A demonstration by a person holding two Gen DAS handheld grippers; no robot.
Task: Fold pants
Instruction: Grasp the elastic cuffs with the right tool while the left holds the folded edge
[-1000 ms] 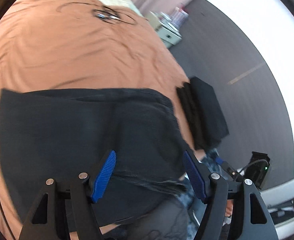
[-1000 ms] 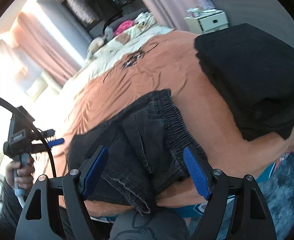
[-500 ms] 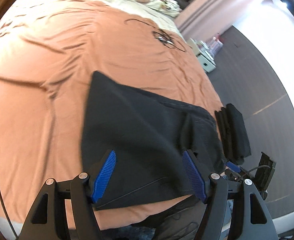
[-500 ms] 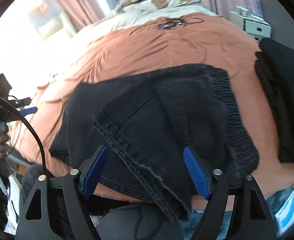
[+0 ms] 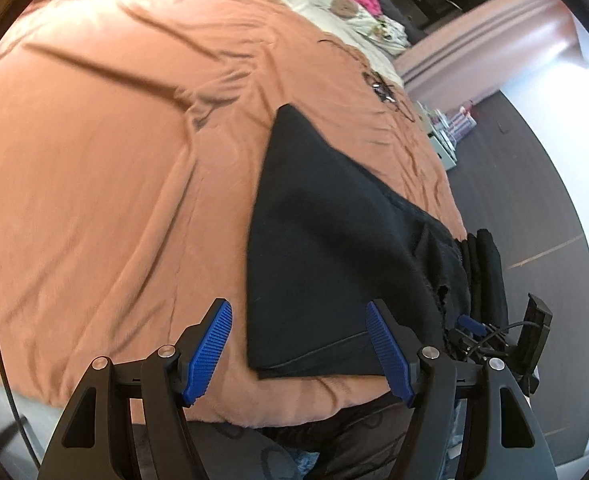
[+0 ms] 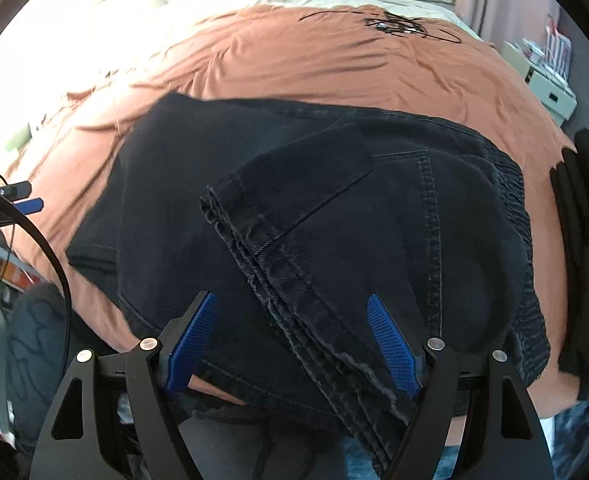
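Note:
Black denim pants [image 6: 334, 208] lie folded over on the orange bed cover [image 6: 294, 60], with the leg hems [image 6: 278, 280] laid across the waist part. In the left wrist view the pants [image 5: 326, 248] show as a dark wedge near the bed's front edge. My left gripper [image 5: 298, 344] hovers open above their near left corner, nothing between its blue pads [image 5: 208, 350]. My right gripper [image 6: 292, 340] stands open above the frayed hems without touching them. The other gripper [image 6: 18, 200] shows at the left edge of the right wrist view.
A stack of folded black clothes [image 6: 586, 240] sits at the bed's right edge. A tangled black cable [image 6: 394, 24] lies far back on the cover. A white bedside cabinet [image 6: 542, 84] stands beyond the bed. The person's patterned trousers [image 5: 254, 456] are below the grippers.
Both grippers swung sideways and rolled. The left view shifted left, off the pants toward their left corner; the right view now looks squarely over the hems. Jaws kept their width.

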